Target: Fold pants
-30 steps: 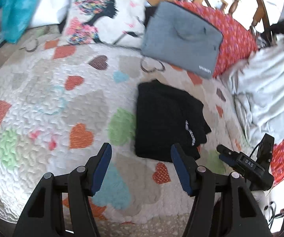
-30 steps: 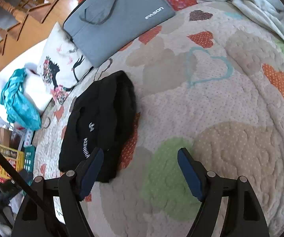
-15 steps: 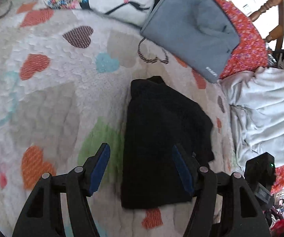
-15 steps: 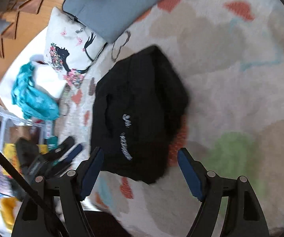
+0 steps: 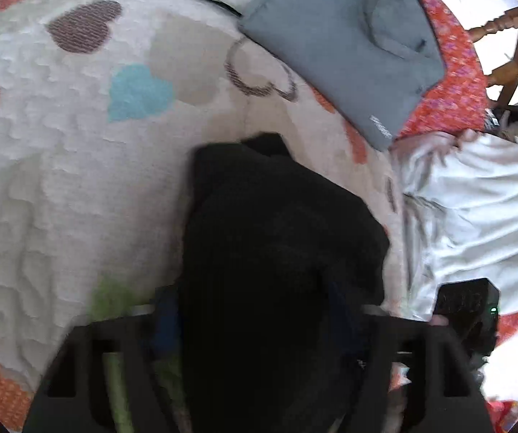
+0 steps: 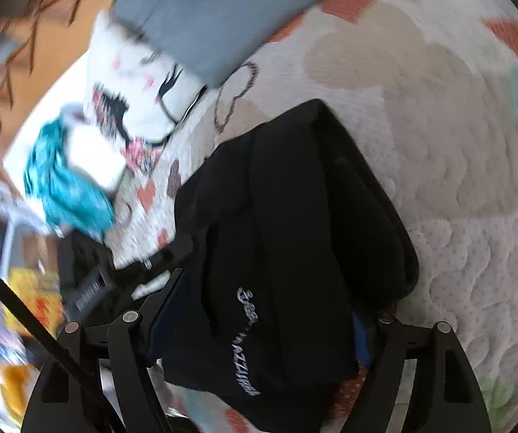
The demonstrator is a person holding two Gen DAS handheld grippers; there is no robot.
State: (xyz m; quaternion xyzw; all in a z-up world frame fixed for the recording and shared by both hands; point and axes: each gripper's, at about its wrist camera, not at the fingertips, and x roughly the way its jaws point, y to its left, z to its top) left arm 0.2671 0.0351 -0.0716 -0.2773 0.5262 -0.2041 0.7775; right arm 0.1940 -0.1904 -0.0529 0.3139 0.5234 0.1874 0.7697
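Note:
The black folded pants (image 5: 277, 252) lie on the heart-patterned quilt (image 5: 78, 180). My left gripper (image 5: 259, 324) is down over their near end. Its jaws are closing with the fabric between the fingers, in a blurred view. In the right wrist view the pants (image 6: 295, 234) show white lettering and fill the gap of my right gripper (image 6: 266, 332). Its jaws are closing too, and the blue pads sit at the fabric's edges. I cannot see either gripper pinching the cloth. Each gripper shows at the edge of the other's view, the right one (image 5: 468, 306) and the left one (image 6: 89, 281).
A grey flat bag (image 5: 338, 36) lies beyond the pants, partly on a red floral cloth (image 5: 453, 86). A crumpled white sheet (image 5: 475, 216) is to the right. A printed pillow (image 6: 140, 90) and a teal cloth (image 6: 64, 187) sit at the bed's far-left side. A wooden chair (image 5: 504, 36) stands behind.
Both grippers have come down and in onto the pants, which now sit between each pair of fingers. The right jaws have narrowed.

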